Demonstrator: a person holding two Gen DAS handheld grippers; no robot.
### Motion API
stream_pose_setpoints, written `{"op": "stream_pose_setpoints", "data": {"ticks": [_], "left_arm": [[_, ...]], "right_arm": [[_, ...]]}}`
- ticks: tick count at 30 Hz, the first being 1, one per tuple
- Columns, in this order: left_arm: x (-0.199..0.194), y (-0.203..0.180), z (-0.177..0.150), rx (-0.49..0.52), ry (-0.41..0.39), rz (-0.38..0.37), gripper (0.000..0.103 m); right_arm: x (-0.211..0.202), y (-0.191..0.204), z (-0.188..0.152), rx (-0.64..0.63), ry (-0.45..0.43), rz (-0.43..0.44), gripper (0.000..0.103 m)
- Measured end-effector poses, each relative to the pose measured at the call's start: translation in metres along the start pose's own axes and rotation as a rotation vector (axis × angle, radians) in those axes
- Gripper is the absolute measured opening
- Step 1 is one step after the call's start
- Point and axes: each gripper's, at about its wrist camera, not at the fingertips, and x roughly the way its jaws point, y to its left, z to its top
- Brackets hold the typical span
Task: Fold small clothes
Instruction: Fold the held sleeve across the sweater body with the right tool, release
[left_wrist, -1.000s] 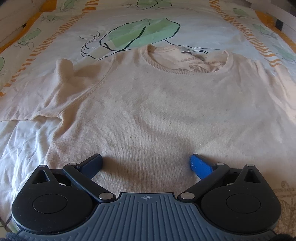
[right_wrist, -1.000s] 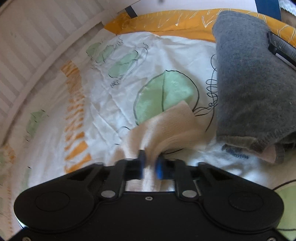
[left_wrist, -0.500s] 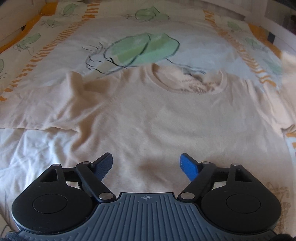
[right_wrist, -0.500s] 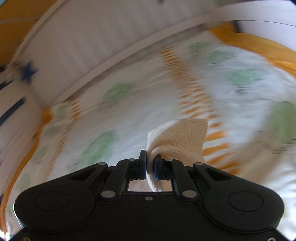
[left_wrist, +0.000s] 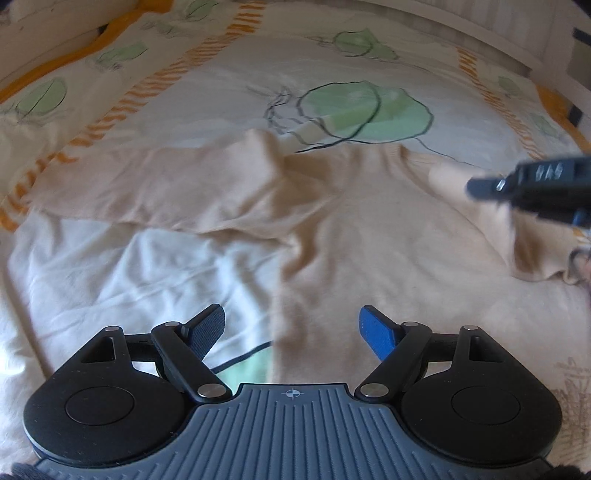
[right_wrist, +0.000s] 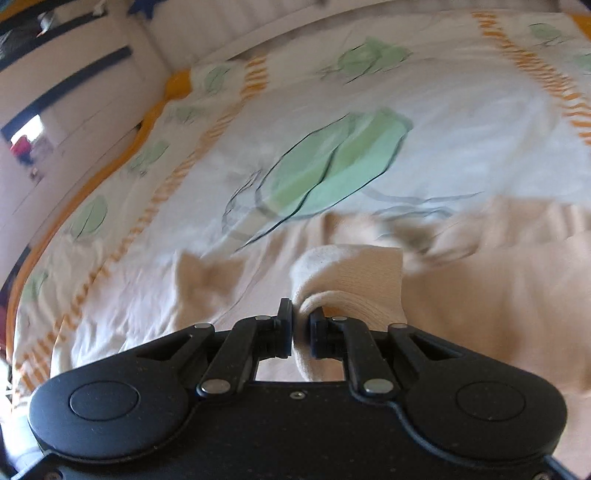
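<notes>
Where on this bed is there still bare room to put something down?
Free: the bedspread beyond the sweater's collar, up to the bed's far edge, and the white patch in front of its outstretched sleeve. Crowded: the sweater's right side, where the right hand-held gripper carries a sleeve across.

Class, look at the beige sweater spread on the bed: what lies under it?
The beige sweater lies on a leaf-printed bedcover, visible around it. Whatever is beneath the sweater's body is covered.

Bedspread (left_wrist: 229, 92): white, green leaf prints, orange striped bands, filling both frames. White panelled wall (right_wrist: 85, 96), upper left, right-wrist view.
</notes>
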Motion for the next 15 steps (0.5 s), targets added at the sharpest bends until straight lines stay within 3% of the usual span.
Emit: {"op": "stream_pose_setpoints", "data": {"ticks": [4,8,15], "left_arm": [[0.001,0.009,0.002,-0.024,0.007,-0.009,0.08],[0.004,0.001,0.006,-0.006,0.006,-0.024,0.08],[0.005,-0.031,0.012,0.075,-0.013,-0.048,0.08]], "right_arm": [[-0.004,0.012,-0.007,-0.024,-0.019,0.046,0.028],[-0.037,0.006,-0.009,-0.06,-0.093,0.008,0.083],[-0.087,-0.035,-0.025,-0.072,-0.148,-0.092,0.084]]}}
